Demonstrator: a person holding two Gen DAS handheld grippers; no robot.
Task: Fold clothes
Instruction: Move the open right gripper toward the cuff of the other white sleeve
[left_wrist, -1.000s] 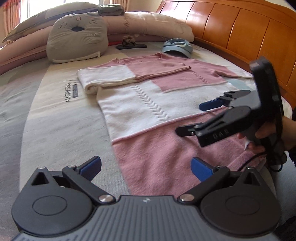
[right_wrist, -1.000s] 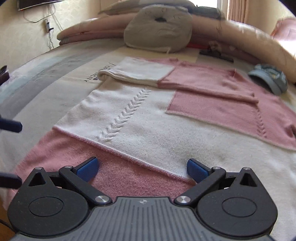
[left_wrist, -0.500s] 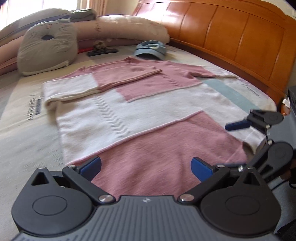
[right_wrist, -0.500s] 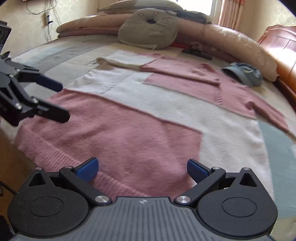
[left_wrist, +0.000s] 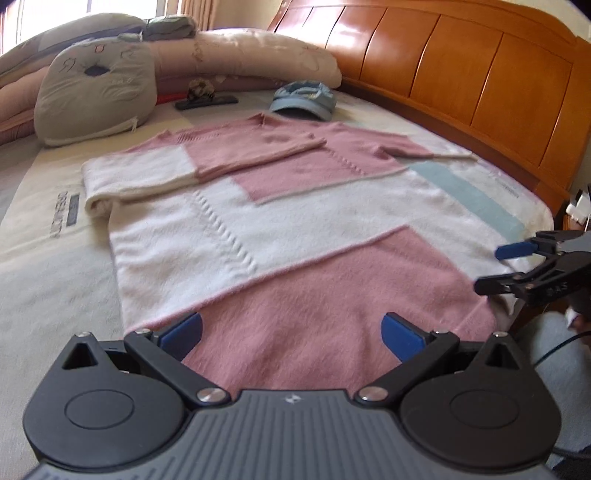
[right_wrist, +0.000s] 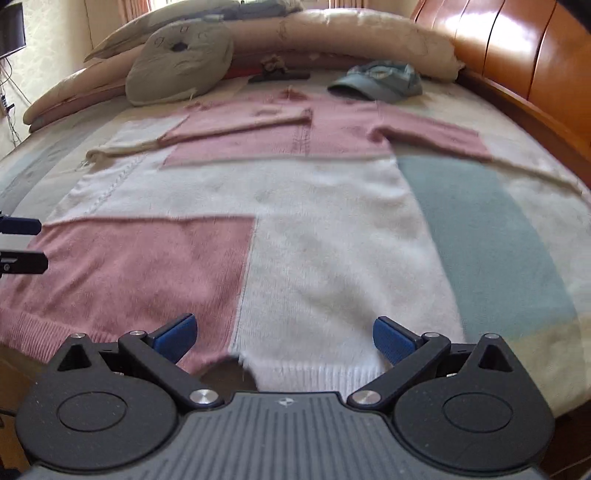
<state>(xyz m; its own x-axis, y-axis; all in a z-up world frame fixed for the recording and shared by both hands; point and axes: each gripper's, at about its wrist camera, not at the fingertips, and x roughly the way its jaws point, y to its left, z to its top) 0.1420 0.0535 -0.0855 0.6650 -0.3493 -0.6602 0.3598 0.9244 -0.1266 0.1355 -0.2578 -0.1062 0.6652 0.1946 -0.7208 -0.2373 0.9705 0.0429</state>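
A pink and white knitted sweater (left_wrist: 295, 229) lies flat on the bed, its left sleeve folded across the chest and its right sleeve (right_wrist: 436, 138) stretched out to the side. My left gripper (left_wrist: 291, 334) hovers open over the pink part near the hem, nothing between its fingers. My right gripper (right_wrist: 282, 334) is open above the hem (right_wrist: 306, 373), where pink meets white. In the left wrist view the right gripper (left_wrist: 491, 267) shows at the sweater's right edge. The left gripper's fingertips (right_wrist: 22, 243) show at the left edge of the right wrist view.
A grey cat-face cushion (left_wrist: 96, 99), long pillows (left_wrist: 258, 59), a blue cap (left_wrist: 303, 101) and a small dark object (left_wrist: 205, 96) lie beyond the collar. A wooden headboard (left_wrist: 461, 85) runs along the right. The bed edge is just below the hem.
Both grippers have drawn back from over the sweater's middle to its hem end. The right gripper has swung out to the sweater's right side, the left toward its left side.
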